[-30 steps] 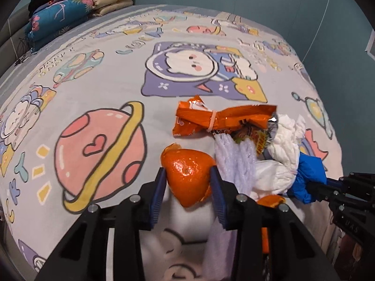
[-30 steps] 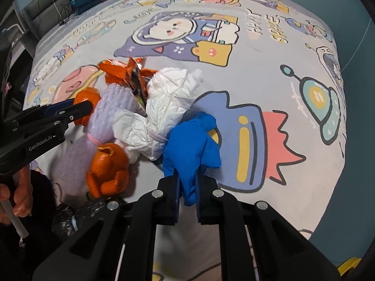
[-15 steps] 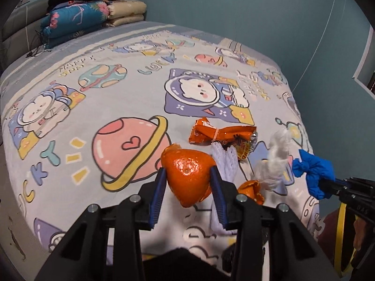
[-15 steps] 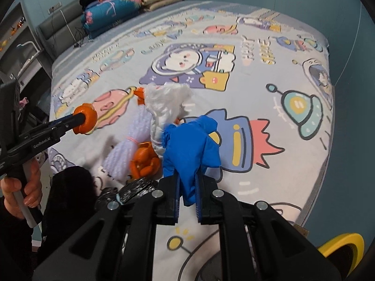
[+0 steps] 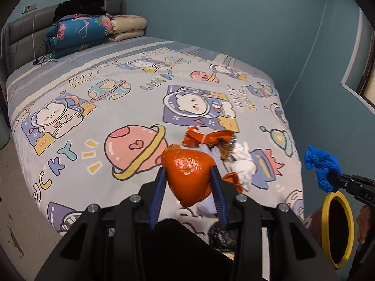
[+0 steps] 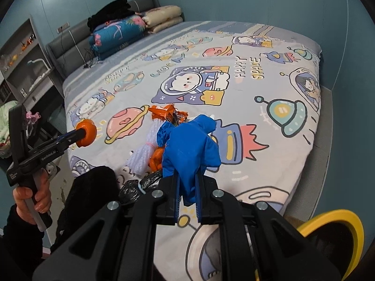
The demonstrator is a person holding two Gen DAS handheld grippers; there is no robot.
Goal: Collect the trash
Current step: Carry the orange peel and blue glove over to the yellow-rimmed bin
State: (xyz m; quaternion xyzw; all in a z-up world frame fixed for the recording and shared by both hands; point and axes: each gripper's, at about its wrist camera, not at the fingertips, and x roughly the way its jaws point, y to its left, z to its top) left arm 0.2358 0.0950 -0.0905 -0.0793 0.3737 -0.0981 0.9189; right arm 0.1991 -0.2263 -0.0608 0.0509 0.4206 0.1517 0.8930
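Bin (image 6: 332,230) and load are the pairing that matters: the yellow-rimmed bin shows at the lower right of the right wrist view, just below and to the right of the right tongs (image 6: 187,193), and at the right edge of the left wrist view, directly beneath the blue glove (image 5: 322,168) those tongs carry. The right tongs are clenched on the glove, which stands up from the jaws as a bunched wad, its long axis running up the frame. The left tongs (image 5: 188,188) are clenched on a piece of orange peel (image 5: 188,175), held above the bedspread (image 5: 98,107) in the lower middle of their own view. From the left tongs the bin lies far off to the right, past the right tongs, so the right hand looks the nearer of the two and I judge the glove should go in first, the peel needing a longer swing across. Left on the bedspread, in the middle of both views, is a small heap: an orange wrapper (image 5: 206,138), white crumpled tissue (image 5: 242,161), a pale mesh bundle (image 6: 143,154) and another scrap of peel (image 6: 155,159). A black crumpled bag (image 6: 140,186) lies at the near edge, just in front of the heap.
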